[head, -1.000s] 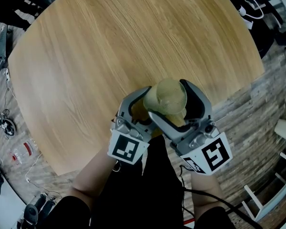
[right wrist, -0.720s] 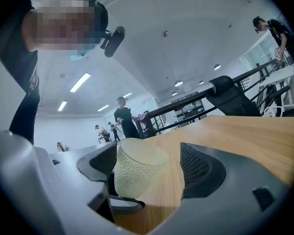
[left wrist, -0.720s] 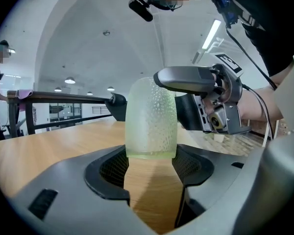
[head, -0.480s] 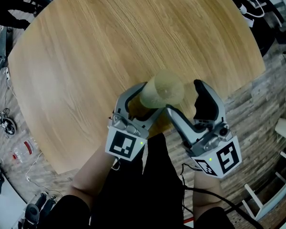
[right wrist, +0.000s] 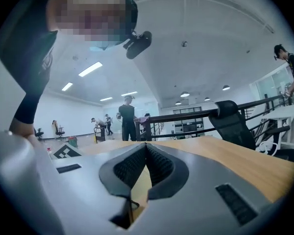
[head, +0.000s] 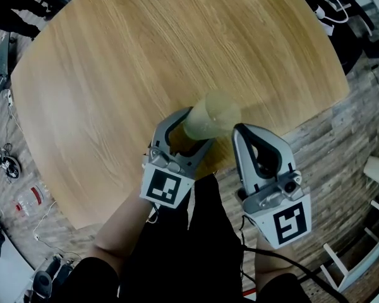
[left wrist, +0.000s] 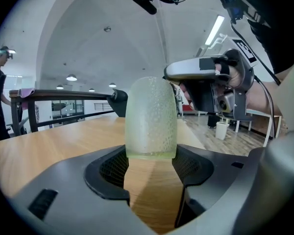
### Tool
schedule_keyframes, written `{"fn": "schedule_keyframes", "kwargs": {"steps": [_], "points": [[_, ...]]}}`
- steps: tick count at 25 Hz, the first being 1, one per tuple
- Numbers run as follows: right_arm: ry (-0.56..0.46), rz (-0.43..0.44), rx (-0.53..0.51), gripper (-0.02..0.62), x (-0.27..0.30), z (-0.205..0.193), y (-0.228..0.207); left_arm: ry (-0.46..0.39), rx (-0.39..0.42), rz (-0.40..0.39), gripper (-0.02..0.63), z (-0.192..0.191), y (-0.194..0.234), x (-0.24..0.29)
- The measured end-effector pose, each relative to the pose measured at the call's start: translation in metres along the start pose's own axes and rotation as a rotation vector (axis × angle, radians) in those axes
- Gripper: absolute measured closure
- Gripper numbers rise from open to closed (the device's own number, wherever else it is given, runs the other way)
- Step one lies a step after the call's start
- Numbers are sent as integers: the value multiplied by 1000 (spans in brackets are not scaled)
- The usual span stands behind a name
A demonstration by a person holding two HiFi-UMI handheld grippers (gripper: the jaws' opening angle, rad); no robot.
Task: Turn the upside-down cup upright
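grey right gripper (head: 241, 131) off the frosted pale-green plastic cup (head: 213, 113), drawn back toward lower right, fingers (right wrist: 161, 166) just closed together, empty

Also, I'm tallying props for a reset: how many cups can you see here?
1. The cup is gripped between the jaws of the left gripper, above the near edge of the table. Table parts outside the frame could hide more.
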State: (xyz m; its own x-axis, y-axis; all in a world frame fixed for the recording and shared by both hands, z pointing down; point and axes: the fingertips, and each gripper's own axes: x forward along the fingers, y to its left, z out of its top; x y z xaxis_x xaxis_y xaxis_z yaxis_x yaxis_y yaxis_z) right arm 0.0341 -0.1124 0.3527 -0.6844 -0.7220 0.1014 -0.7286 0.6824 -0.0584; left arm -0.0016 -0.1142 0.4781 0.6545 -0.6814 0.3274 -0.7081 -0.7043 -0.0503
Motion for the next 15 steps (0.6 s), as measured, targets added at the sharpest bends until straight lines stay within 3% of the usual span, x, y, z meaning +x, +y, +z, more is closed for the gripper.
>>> {"fn": "schedule_keyframes", "kwargs": {"steps": [5, 15], "points": [[46, 60, -53, 581, 6, -7, 23, 6, -2, 4, 319, 0, -1, -2], [95, -64, 19, 581, 14, -36, -27, 5, 43, 0, 322, 1, -4, -4]]}}
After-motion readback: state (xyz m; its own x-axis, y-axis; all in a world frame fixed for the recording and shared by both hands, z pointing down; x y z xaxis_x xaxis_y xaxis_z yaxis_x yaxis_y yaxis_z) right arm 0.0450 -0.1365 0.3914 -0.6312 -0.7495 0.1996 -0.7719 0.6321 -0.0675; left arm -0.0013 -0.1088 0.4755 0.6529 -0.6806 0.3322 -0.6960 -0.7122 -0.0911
